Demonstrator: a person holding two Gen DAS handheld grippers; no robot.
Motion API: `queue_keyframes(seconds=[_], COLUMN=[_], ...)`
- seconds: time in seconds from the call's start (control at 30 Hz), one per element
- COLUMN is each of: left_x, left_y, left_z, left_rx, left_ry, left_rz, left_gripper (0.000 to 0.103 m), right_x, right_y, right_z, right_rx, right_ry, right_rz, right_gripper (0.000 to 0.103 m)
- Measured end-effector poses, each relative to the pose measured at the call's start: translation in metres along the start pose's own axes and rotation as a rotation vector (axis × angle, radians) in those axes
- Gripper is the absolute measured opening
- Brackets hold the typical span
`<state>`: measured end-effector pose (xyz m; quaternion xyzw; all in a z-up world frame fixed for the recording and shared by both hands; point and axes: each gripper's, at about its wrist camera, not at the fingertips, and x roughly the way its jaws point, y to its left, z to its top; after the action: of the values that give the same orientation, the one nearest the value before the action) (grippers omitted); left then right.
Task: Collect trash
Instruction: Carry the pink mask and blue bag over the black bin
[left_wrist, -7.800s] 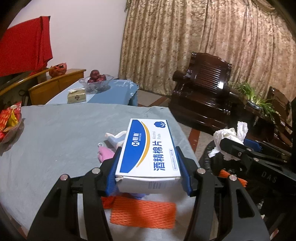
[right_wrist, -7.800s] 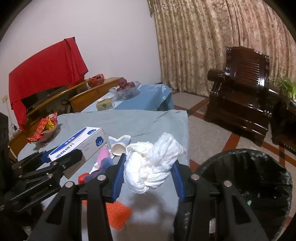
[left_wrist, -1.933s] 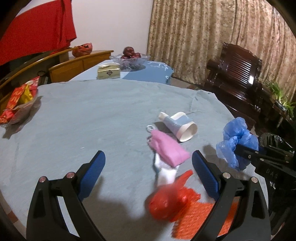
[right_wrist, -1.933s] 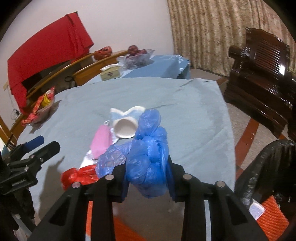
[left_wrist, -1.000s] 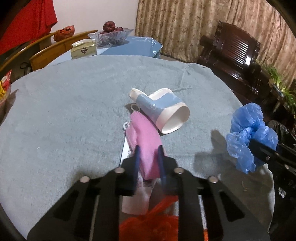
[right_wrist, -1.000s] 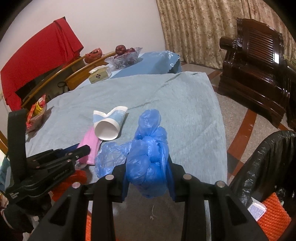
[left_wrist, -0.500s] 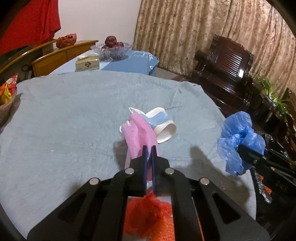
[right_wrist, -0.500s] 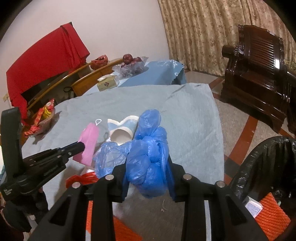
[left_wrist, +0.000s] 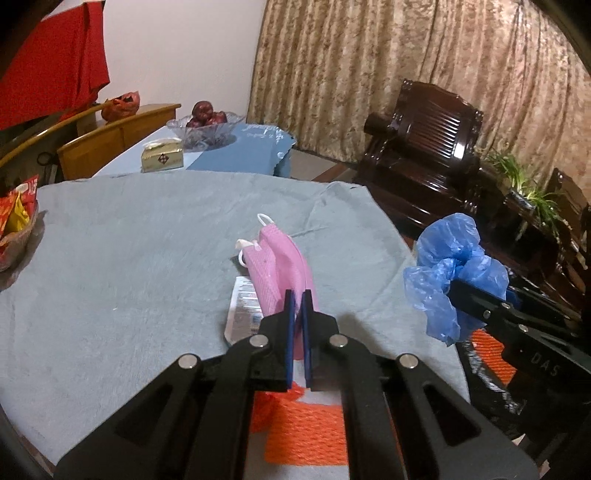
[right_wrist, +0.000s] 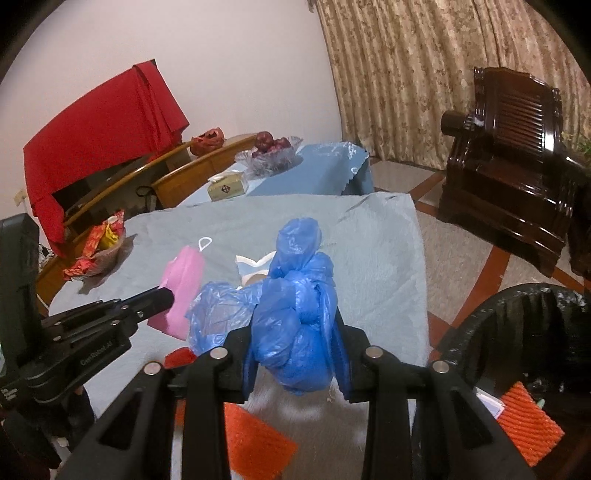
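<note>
a: what's between the left gripper (left_wrist: 298, 299) pads?
b: the near edge of a pink face mask (left_wrist: 277, 258), pinched tight and held clear of the grey tablecloth (left_wrist: 147, 240).
a: and the right gripper (right_wrist: 297, 354)?
b: clamped on a knotted blue plastic bag (right_wrist: 295, 317), above the tablecloth's edge, left of the black-lined trash bin (right_wrist: 524, 317).

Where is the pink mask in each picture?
Left wrist view: the pink mask is in the middle, pinched at its near end by the left hand-held gripper.
Right wrist view: the mask is left of centre, above the table.
Shared landmark: the fruit bowl on the far blue table.
</note>
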<state>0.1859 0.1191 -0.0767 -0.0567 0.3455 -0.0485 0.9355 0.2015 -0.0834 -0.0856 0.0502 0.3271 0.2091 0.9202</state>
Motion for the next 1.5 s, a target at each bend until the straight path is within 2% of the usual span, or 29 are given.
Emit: queue_keyframes(seconds=[0.3, 0.8, 1.07, 1.5], left_x=[-0.025, -0.051, -0.05, -0.026], left_y=[-0.027, -0.094, -0.139, -0.217], left_z=[-0.002, -0.006, -0.006, -0.015], left_rx=[0.03, 0.121, 0.183, 0.27], left_ry=[-0.026, -0.065, -0.076, -0.062], left_rz=[-0.051, -0.15, -0.218, -0.334], left_gripper=[0.003, 0.003, 0.003, 0.003], right_x=[-0.048, -0.119, -0.148, -0.184], right_y=[-0.004, -0.05, -0.084, -0.143], right_z=[-0.006, -0.018, -0.028, -0.043], right_rx=[-0.008, 0.047, 0.072, 0.14], right_ry=[-0.044, -0.124, -0.145, -0.173], right_rz=[-0.031, -0.117, -0.195, -0.322], right_gripper=[0.034, 0.034, 0.034, 0.034])
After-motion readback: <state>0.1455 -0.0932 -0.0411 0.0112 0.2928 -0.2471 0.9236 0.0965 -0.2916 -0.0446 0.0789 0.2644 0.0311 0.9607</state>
